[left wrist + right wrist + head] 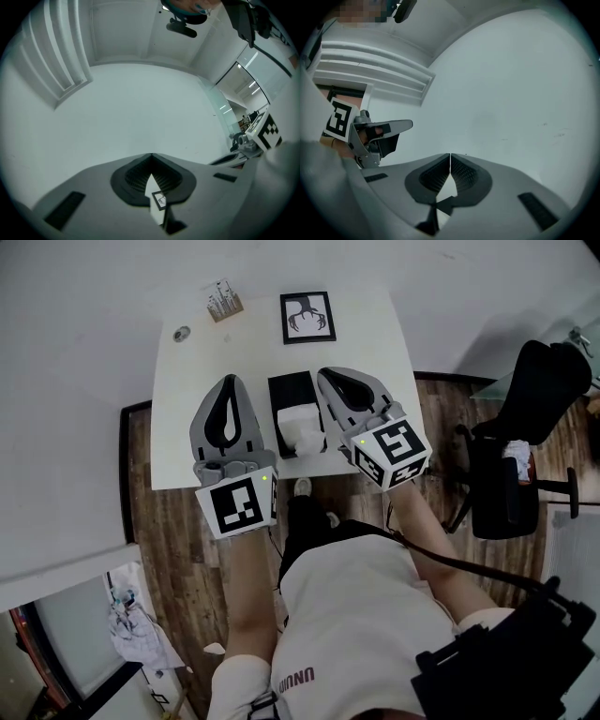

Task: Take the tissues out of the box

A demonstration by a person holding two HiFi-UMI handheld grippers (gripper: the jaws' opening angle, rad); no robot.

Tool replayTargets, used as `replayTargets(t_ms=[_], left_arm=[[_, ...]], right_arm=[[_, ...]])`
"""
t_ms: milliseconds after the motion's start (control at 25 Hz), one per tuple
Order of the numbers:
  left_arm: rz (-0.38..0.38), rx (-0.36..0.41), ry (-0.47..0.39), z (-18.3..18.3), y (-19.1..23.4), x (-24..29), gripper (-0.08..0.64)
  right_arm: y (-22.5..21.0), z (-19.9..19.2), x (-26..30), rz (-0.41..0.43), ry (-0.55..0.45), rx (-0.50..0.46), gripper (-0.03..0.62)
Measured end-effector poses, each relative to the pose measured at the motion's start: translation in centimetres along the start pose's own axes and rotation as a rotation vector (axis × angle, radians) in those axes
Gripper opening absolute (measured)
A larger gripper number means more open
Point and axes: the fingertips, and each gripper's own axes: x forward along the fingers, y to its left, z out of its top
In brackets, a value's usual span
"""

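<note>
A black tissue box (291, 395) lies on the white table (187, 409) near its front edge, and a white tissue (302, 426) puffs out of its top. My left gripper (228, 382) hovers just left of the box, shut with nothing in it. Just right of the box my right gripper (329, 376) is also shut and empty. In the left gripper view the jaws of the left gripper (151, 155) meet at their tips, facing a white wall. The right gripper (450, 155) shows its jaws closed together the same way.
A framed black-and-white picture (307, 317) lies at the table's far edge, with a small holder of pens (224, 302) and a small round object (181, 334) at the far left. A black office chair (520, 446) stands on the wooden floor to the right.
</note>
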Motion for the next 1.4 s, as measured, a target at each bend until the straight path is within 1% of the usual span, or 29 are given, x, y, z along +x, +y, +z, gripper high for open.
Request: replayTargets(t_ms=[320, 520, 640, 760, 880, 960, 1040, 1160, 1280, 1400], left_arm=[[-0.039, -0.026, 0.04, -2.6, 0.1, 2.5, 0.012], [-0.052, -0.071, 0.066, -3.9, -0.3, 3.8, 0.012], [-0.047, -0.119, 0.081, -4.3, -0.3, 4.3, 0.012], [-0.051, -0.124, 0.089, -4.8, -0.2, 4.7, 0.012], [-0.057, -0.128, 0.097, -5.3, -0.2, 4.8, 0.012], [-0.062, -0.13, 0.104, -5.6, -0.3, 4.9, 0.012], [-0.065, -0.136, 0.111, -5.9, -0.4, 4.9, 0.012], [-0.073, -0.132, 0.121, -6.5, -0.4, 5.0, 0.012], [-0.094, -0.08, 0.121, -7.1, -0.4, 5.1, 0.012], [-0.092, -0.11, 0.124, -7.2, -0.6, 5.2, 0.012]], right_arm=[[-0.5, -2.6, 2.1, 0.048, 0.079, 0.012, 0.021], [-0.6, -4.5, 2.9, 0.082, 0.134, 0.018, 0.021], [-0.6, -5.3, 3.1, 0.09, 0.156, 0.024, 0.021], [-0.6, -6.0, 3.3, 0.097, 0.17, 0.03, 0.023], [-0.2, -6.7, 3.5, 0.118, 0.192, 0.037, 0.045], [0.2, -7.4, 3.6, 0.141, 0.216, 0.039, 0.097], [0.5, -8.0, 3.6, 0.153, 0.239, 0.035, 0.115], [0.5, -8.9, 3.7, 0.155, 0.265, 0.036, 0.129], [0.6, -9.7, 3.7, 0.164, 0.287, 0.037, 0.143], [0.7, -10.3, 3.6, 0.176, 0.304, 0.039, 0.16]])
